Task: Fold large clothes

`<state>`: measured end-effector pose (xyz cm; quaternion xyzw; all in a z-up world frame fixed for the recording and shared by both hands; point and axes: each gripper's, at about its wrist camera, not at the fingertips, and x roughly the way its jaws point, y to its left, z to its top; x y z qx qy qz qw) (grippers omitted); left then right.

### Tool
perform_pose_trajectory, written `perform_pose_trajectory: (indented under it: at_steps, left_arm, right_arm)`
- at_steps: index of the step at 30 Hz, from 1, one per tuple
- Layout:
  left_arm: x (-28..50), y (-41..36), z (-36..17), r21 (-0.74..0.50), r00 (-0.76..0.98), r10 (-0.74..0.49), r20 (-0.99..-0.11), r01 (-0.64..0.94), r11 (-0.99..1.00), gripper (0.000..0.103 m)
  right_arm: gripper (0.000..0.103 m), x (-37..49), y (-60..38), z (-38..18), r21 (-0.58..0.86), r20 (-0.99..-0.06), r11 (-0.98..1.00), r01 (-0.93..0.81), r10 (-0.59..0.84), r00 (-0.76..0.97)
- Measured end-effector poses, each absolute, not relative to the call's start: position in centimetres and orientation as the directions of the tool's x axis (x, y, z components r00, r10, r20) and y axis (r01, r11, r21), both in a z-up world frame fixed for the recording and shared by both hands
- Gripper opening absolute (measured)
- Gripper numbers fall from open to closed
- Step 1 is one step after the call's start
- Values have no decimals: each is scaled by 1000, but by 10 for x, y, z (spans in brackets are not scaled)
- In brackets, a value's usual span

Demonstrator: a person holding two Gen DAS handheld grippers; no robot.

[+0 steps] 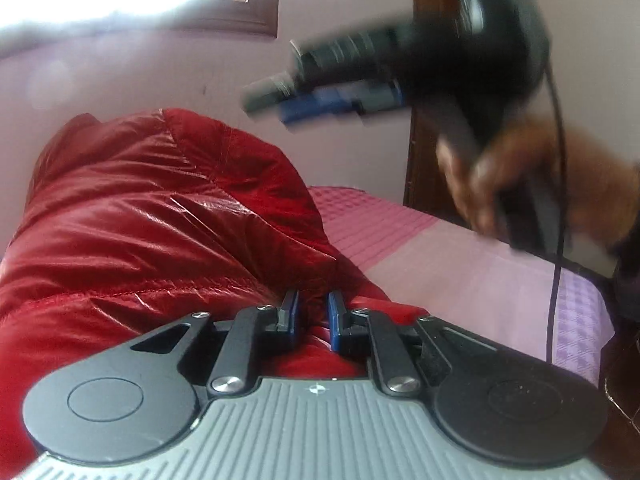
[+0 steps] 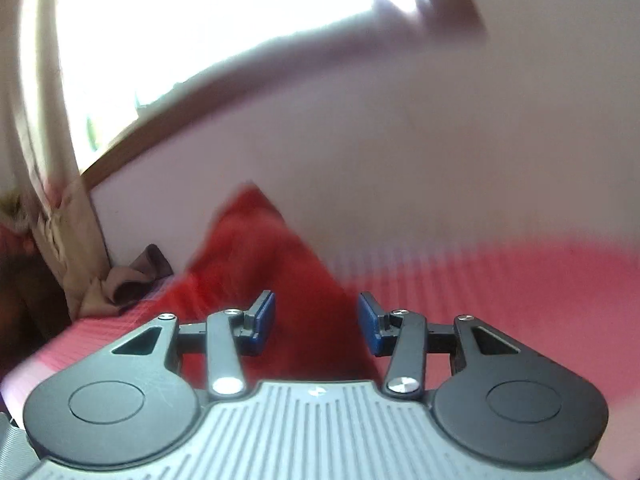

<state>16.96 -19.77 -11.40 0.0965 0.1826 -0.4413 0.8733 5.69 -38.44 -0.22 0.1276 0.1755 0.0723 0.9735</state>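
- Two grippers were at work over a bed with a pink checked cover.
- The left gripper had its blue pads drawn close together, a fold of the shiny red puffer jacket caught between them.
- The jacket lay heaped on the cover, bulging up to the left (near the pale wall).
- The right gripper, blurred, hung in the air in a person's hand, above the cover.
- From its own camera, its jaws stood apart; red cloth showed in the gap, touching neither pad as far as I could see.
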Motion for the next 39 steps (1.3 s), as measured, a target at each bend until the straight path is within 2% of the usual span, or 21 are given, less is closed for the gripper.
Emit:
perform_pose_trajectory:
  at_steps: [2, 5, 8, 12, 16, 23, 39]
  left_arm:
    - [169, -200, -113, 13, 546, -732, -407, 805, 593, 16]
    - [158, -206, -116, 15, 547, -732, -406, 805, 593, 16]
    - [164, -206, -120, -3, 542, -740, -397, 806, 592, 16]
    - [169, -205, -124, -21, 524, -757, -391, 817, 576, 17]
    - [164, -203, -128, -37, 519, -766, -379, 819, 573, 17]
    - [174, -197, -131, -82, 504, -768, -397, 813, 576, 17]
    - [177, -208, -120, -89, 498, -729, -470, 794, 601, 18]
  right_arm:
    - [32, 65, -361, 14, 185, -325, 970, -155, 210, 922]
    - [22, 93, -322, 11, 41, -406, 976, -212, 211, 889]
    - [21, 121, -303, -13, -51, -497, 979, -196, 145, 855]
    - [19, 140, -316, -46, 64, -552, 988, -144, 155, 820]
    - [18, 144, -313, -63, 74, -567, 989, -128, 148, 811]
    - [18, 153, -311, -81, 92, -544, 990, -104, 137, 828]
    - [18, 148, -311, -92, 101, -480, 991, -92, 130, 868]
